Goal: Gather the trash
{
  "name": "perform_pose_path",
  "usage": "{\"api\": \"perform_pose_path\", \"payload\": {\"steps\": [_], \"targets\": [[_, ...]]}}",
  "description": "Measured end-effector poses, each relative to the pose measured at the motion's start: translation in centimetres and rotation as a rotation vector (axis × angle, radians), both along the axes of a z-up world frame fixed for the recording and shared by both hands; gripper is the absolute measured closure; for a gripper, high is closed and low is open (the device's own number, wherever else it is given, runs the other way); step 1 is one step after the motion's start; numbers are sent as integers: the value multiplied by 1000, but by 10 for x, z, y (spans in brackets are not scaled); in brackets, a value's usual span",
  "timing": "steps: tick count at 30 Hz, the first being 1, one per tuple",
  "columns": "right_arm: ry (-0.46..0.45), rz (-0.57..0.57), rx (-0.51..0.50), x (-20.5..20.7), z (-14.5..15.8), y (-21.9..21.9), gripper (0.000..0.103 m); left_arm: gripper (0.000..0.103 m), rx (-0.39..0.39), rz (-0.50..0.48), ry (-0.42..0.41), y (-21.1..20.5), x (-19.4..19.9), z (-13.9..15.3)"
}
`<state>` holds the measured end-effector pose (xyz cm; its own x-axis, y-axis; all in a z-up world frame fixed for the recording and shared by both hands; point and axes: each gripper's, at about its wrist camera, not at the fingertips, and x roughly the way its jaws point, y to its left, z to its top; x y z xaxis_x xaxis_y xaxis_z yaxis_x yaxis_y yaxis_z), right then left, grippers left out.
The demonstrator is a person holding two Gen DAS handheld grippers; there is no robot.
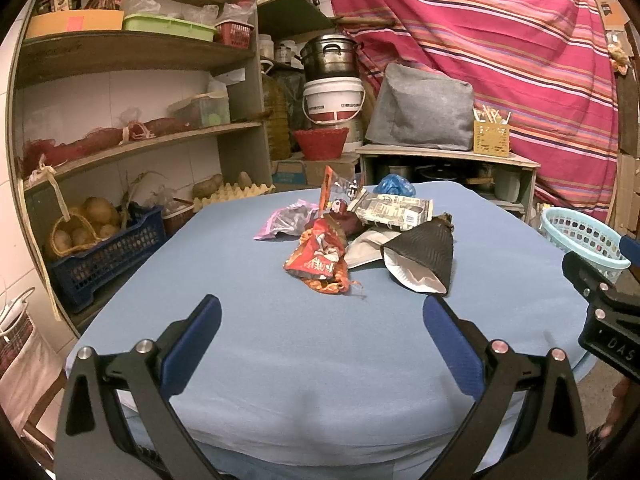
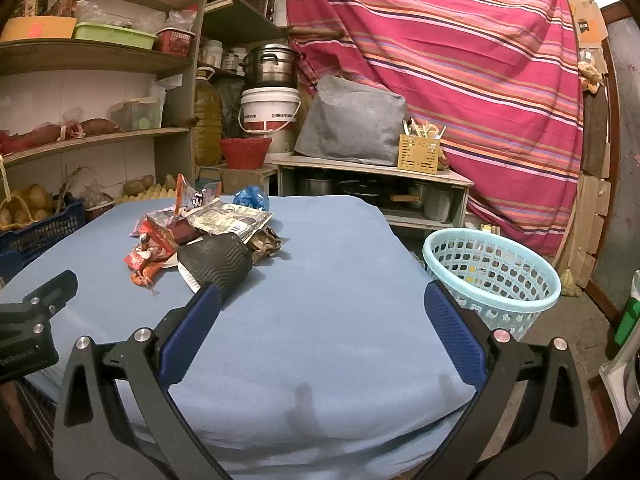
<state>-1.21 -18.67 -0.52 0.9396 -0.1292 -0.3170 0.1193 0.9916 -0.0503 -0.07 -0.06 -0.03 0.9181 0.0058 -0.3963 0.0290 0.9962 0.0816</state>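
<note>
**Loose pile, wide jaws, basket off the table edge**

The trash sits in one heap near the middle of the blue-covered table (image 1: 280, 360): a crumpled red snack wrapper (image 1: 318, 258) at the front, a flattened black paper cup (image 1: 424, 256) just to its right, a printed packet (image 1: 394, 209) behind, a pink-purple bag (image 1: 282, 222) to the left and a blue plastic wad (image 1: 394, 186) at the far side. The pieces overlap and touch, so a grab at one is likely to drag or flip its neighbours, and light foil could slide off the cloth. The black cup lies on its side with its mouth open toward the near edge; pinched on the rim it may fold and slip.

The light blue basket (image 2: 492, 276) stands beside the table's right side, lower than the top, so a release made too early would probably land on the floor.

The left gripper (image 1: 322, 332) hangs over the near part of the table with its jaws spread wide and nothing between them. The right gripper (image 2: 322, 322) is likewise fully spread and empty, its left finger overlapping the cup in view; I cannot tell if it touches.

What lies under the heap is hidden. The basket's base is cut off behind the right finger, and its contents are hard to make out.
</note>
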Motion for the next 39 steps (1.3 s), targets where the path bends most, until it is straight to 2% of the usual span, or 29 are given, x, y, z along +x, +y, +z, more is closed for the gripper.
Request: {"api": "perform_pose_path", "payload": {"steps": [7, 8, 39], "targets": [[-1, 2, 0, 0, -1, -1, 4, 5, -1, 3, -2, 1, 3, -2], [-1, 3, 1, 0, -1, -1, 4, 4, -1, 3, -3, -5, -3, 11], [2, 1, 4, -1, -3, -1, 4, 4, 3, 1, -10, -4, -3, 7]]}}
